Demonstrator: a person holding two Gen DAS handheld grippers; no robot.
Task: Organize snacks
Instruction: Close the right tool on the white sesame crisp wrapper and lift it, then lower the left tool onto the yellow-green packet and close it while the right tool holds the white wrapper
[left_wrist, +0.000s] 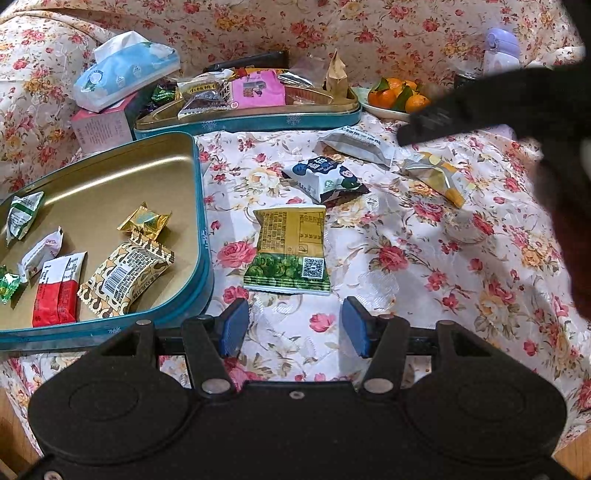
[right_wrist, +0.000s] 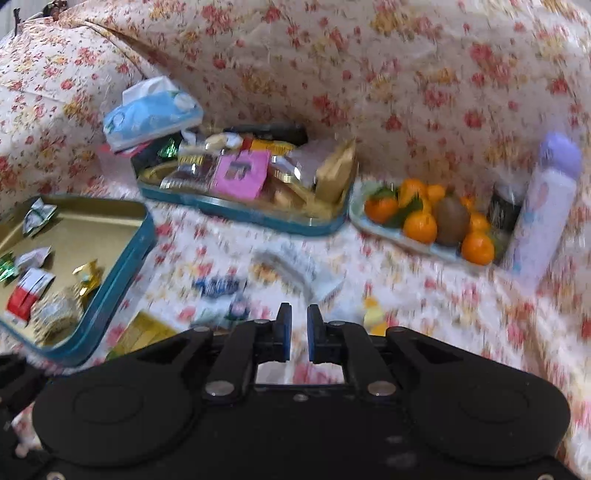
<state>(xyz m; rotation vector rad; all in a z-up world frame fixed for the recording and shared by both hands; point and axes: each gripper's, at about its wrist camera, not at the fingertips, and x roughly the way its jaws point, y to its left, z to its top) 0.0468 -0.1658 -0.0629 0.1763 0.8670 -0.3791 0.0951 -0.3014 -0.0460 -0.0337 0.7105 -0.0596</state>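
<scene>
Four loose snack packs lie on the flowered cloth (left_wrist: 424, 266), the rest already sit in tins. The L gripper (left_wrist: 293, 326) hangs w/ jaws wide apart and nothing between them, low centre of its frame, just short of the green-yellow pack (left_wrist: 288, 251), which lies flat, printed back up, beside the right wall of the near tin (left_wrist: 201, 206). That tin, at left, holds a few sweets and wrapped bars and has plenty of bare gold floor. The R gripper (right_wrist: 297, 328) has its jaws drawn nearly together, empty, low centre of its blurred frame; it looks to be mid-swing over the cloth. Further up the L view lie the dark blue pack (left_wrist: 325, 177), the grey pack (left_wrist: 356, 146) and the yellow-silver pack (left_wrist: 437, 177), all apart from each other. The far tin (left_wrist: 258, 120) at upper centre is heaped, so the near one seems the better home. Probably next: L takes the green-yellow pack. It's flat and slick, so come down over a short edge or a crimped end, pinch the seam rather than the puffed middle, lift clear of the tin wall before going left, and drop onto bare floor, not on other wrappers. Keep R out of L's path meanwhile.
</scene>
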